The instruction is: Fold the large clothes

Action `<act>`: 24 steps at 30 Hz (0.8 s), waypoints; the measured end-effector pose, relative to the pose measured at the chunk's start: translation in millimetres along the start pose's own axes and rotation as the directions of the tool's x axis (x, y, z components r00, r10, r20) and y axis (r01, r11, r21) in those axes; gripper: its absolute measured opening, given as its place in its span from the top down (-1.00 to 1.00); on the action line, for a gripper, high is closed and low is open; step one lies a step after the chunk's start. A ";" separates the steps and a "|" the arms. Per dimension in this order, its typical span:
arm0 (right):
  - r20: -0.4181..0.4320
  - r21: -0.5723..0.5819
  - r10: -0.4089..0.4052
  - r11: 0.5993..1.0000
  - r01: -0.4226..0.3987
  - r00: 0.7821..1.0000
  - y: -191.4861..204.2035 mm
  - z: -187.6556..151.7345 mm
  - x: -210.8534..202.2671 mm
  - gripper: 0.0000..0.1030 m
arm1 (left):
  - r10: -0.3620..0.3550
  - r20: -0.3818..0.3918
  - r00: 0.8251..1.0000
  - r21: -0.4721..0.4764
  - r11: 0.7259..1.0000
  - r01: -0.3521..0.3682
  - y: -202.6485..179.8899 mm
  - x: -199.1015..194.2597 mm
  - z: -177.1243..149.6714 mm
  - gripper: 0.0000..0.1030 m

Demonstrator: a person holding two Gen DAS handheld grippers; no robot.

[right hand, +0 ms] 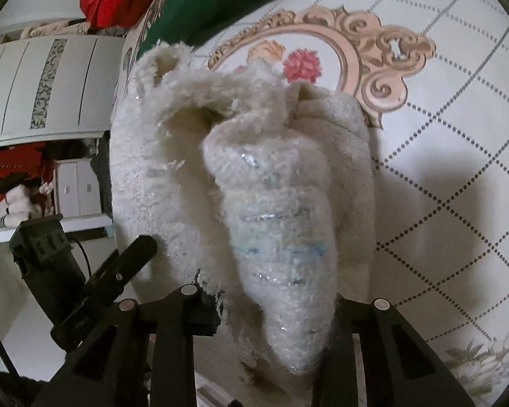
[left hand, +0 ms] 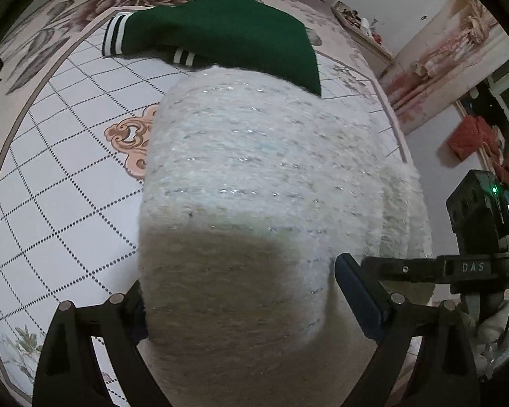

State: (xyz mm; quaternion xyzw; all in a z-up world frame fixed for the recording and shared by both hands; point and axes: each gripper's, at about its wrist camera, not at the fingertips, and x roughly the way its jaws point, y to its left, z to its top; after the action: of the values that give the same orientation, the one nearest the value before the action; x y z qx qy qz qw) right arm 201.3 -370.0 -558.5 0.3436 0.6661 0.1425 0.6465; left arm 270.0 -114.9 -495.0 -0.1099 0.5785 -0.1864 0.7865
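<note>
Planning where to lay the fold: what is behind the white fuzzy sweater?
Behind the white fuzzy sweater lies a green garment with striped cuffs, on the patterned bedspread. The sweater covers the green garment's near edge and the bedspread beneath.

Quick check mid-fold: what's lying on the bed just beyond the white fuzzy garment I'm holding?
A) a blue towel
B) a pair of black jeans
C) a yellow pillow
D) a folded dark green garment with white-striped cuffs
D: in the left wrist view a dark green garment with white-striped cuffs lies on the bed sheet behind the white fuzzy garment.
</note>
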 end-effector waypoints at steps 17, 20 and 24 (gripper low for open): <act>0.030 -0.015 -0.355 0.935 0.355 0.934 22.6 37.3 5.3 -0.88 | 0.010 -0.116 0.993 0.108 0.994 0.003 47.9 33.7 42.5 -0.76; 0.000 0.037 -0.271 0.962 0.271 0.962 -8.3 41.7 14.2 -1.00 | -0.008 -0.117 0.993 0.114 0.993 0.022 48.3 45.2 39.5 -0.76; -0.046 0.130 -0.082 0.988 0.088 0.996 -51.0 47.8 32.0 -1.00 | -0.025 -0.111 0.994 0.101 0.994 0.036 51.6 55.4 40.8 -0.78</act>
State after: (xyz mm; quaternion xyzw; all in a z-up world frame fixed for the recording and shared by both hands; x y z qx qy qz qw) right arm 235.5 -398.5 -621.2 0.3538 0.7011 0.0775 0.6143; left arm 331.8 -93.2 -550.6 -0.0676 0.6087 -0.2336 0.7552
